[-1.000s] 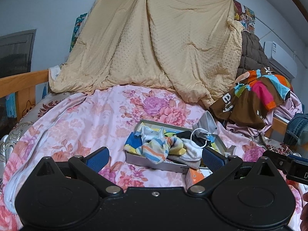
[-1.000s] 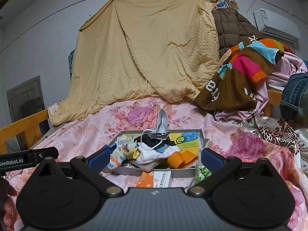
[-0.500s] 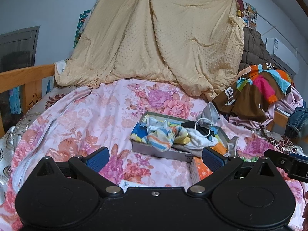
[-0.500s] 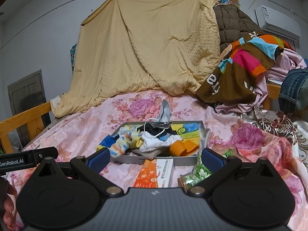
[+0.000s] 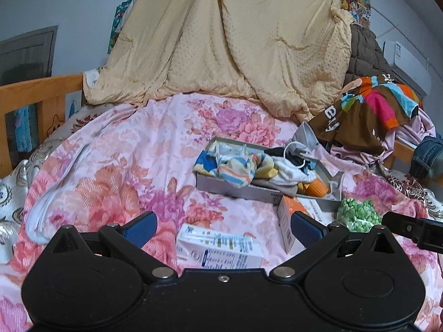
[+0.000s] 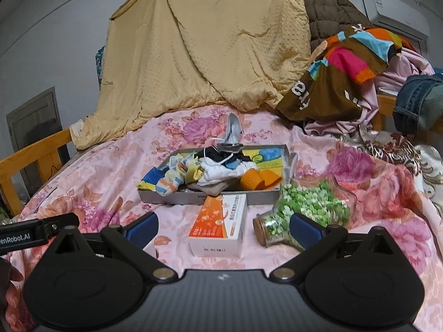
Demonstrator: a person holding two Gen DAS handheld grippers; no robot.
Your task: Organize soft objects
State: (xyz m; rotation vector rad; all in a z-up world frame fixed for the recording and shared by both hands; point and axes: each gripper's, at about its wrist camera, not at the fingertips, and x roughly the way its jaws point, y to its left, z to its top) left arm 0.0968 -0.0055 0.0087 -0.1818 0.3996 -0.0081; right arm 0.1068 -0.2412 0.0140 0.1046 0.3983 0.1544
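Note:
A grey tray (image 5: 238,189) (image 6: 193,197) on the floral bedspread holds a heap of soft things: striped socks (image 5: 235,170) (image 6: 170,181), a white cloth (image 6: 221,171), dark pieces and orange rolls (image 6: 259,179). A grey face mask (image 6: 234,131) stands at its far edge. My left gripper (image 5: 223,227) is open and empty, low over the bed in front of the tray. My right gripper (image 6: 223,228) is open and empty, also short of the tray.
An orange-and-white box (image 6: 220,225) and a bag of green pieces (image 6: 310,207) lie before the tray. A white-and-blue box (image 5: 218,250) lies near my left gripper. Piled clothes (image 6: 351,63) sit at right, a yellow blanket (image 5: 229,44) behind, a wooden rail (image 5: 36,96) at left.
Both grippers have drawn back from the tray, which now looks farther off. The boxes and the green bag have come into view in front of it. Both stay open.

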